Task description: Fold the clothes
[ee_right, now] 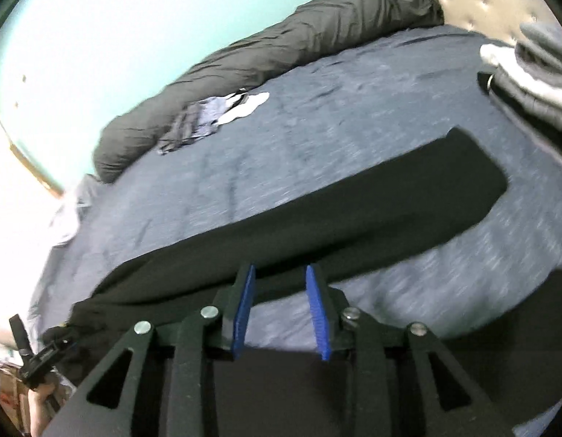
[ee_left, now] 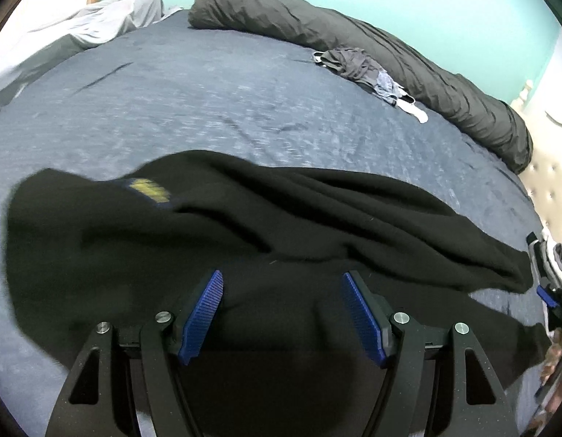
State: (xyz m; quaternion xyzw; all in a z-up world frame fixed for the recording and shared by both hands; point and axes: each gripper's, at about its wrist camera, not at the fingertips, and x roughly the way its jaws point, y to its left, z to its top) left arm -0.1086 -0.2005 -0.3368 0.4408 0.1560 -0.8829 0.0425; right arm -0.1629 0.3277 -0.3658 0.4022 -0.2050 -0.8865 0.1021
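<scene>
So the black knit garment with the small yellow patch [ee_left: 266, 225] is sprawled along the near edge of the bed [ee_left: 208, 102], one long sleeve running toward the headboard end. My left hand-held gripper [ee_left: 282, 313] hovers over it with jaws wide apart, nothing in them. My right hand-held gripper [ee_right: 279, 307] is partly open and empty too. Looks soft, floppy and light-ish, so I'd pinch it at a hem or sleeve end, not mid-panel.

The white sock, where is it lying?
The white sock lies far across the blue bedspread, beside crumpled underwear, against the rolled dark duvet.
</scene>
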